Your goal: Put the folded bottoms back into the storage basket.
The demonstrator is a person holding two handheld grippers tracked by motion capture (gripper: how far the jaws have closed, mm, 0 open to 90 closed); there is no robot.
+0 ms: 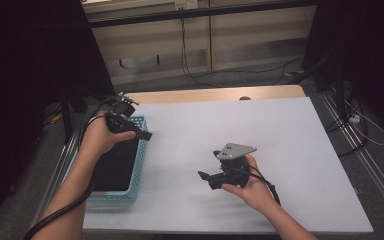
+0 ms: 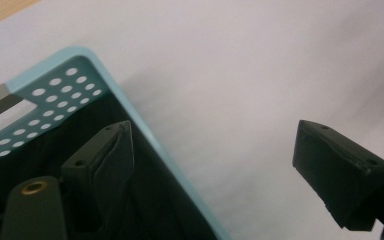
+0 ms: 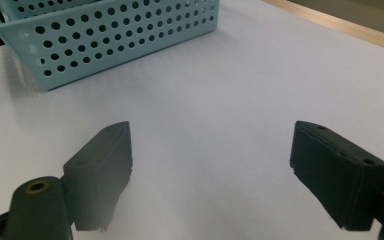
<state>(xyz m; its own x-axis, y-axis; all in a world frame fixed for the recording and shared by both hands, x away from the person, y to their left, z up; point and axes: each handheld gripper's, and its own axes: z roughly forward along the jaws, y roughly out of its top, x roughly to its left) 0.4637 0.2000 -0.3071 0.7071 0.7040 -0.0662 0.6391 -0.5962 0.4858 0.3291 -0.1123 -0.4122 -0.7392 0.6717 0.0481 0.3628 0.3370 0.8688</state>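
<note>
Item: blue perforated basket (image 1: 136, 170), at the table's (image 1: 280, 130) left edge, long axis running away from the person. Left gripper (image 1: 130, 126): jaws spread, empty, straddling the basket's near-corner rim, directly below. Right gripper (image 1: 215, 177): spread, empty, well apart, basket ahead.

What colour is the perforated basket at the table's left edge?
Light blue basket, with round holes in its walls; the right gripper view shows it best.

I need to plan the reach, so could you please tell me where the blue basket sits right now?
In the high view the blue basket sits at the table's left edge, under the open left gripper; the right gripper is over bare table beside it.
</note>
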